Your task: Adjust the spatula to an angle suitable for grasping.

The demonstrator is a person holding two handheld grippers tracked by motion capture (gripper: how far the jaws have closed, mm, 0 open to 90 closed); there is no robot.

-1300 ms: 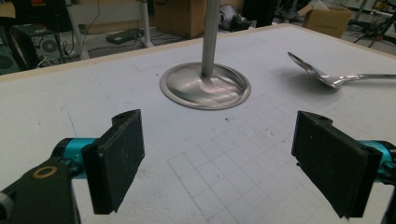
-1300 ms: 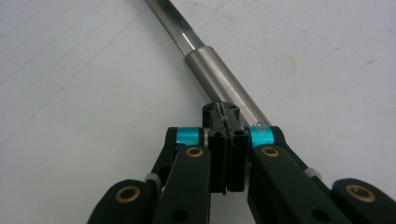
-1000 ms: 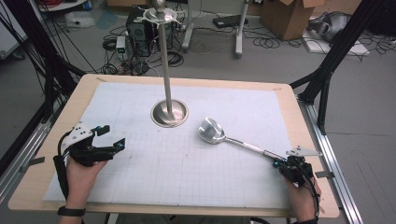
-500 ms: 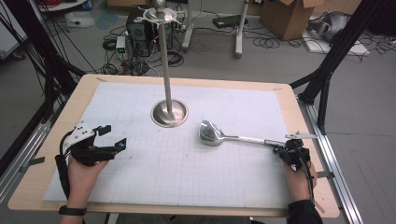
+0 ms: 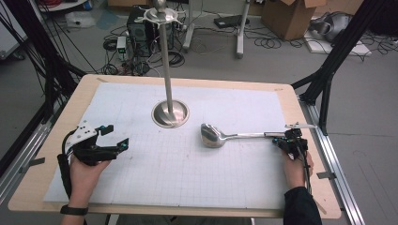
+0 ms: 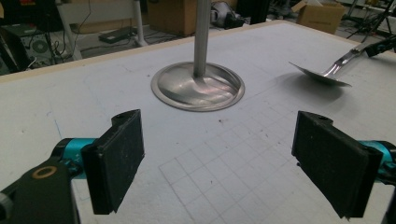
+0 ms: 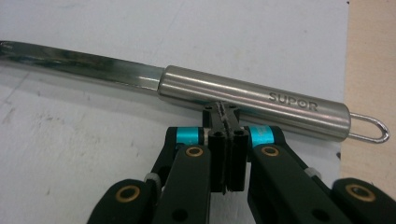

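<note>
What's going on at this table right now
A person holds a gripper in each hand. The right gripper, jaws together, sits against the handle of a steel ladle; whether it actually pinches it is unclear. The ladle's bowl is beside the metal stand at the centre of the white mat. The left gripper rests open on the mat, holding nothing.

ladle [image 7: 252, 100] bowl cut off at left edge in right gripper view; stand [image 6: 201, 70] top cut off in left gripper view.
</note>
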